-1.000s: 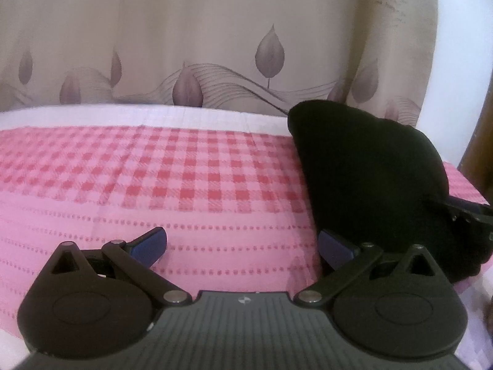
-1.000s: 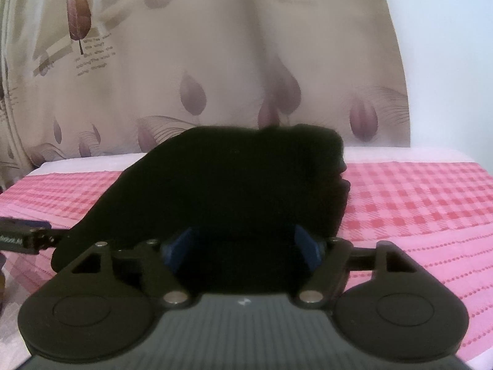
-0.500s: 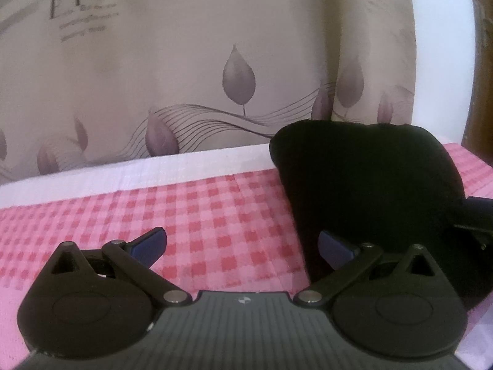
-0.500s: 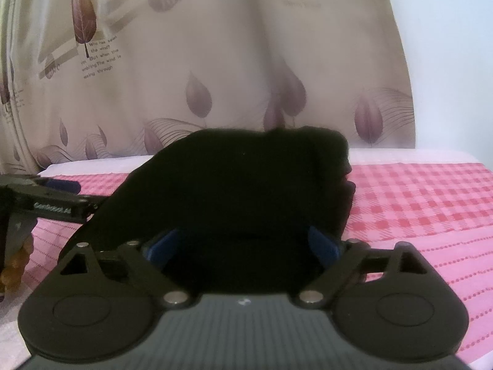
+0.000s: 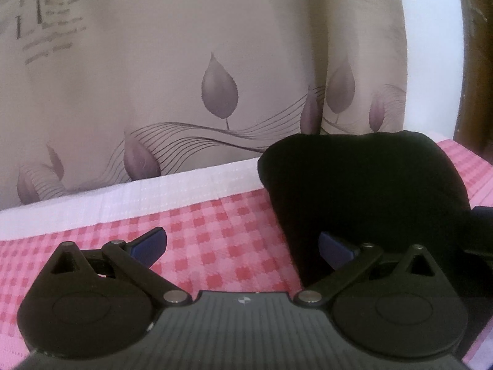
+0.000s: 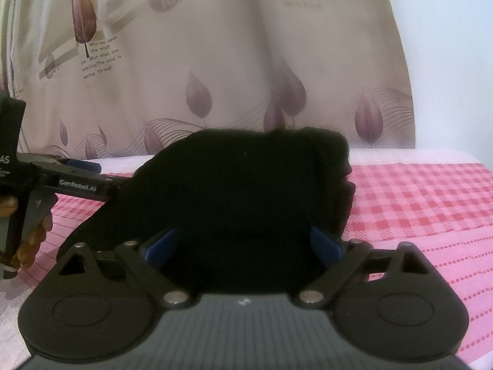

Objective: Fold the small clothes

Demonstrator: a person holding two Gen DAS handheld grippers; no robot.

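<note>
Jaws on the right gripper (image 6: 243, 245) stand wide and are opening further, blue pads either side of the near edge of the black garment (image 6: 246, 191); the cloth lies between them but neither pad presses it, so I read this as a release, not a grip.

Left gripper (image 5: 243, 243): jaws spread wide too, nothing clamped. Its right pad sits at the garment's left edge, its left pad over bare cloth of the pink checked cover (image 5: 209, 246). From the right wrist view, this tool shows to the left of the garment, fingers level and pointing at its side, a hand (image 6: 27, 240) gripping the handle below.

Garment: dark bundled mound on the pink cover, near the cover's white far border, leaf-print curtain (image 5: 185, 61) behind it. It humps up rather than lying flat; folds inside the black cannot be made out.

Judgement: both tools stay close because the mound likely wants another fold or flattening. Loose bulk may spring open.
</note>
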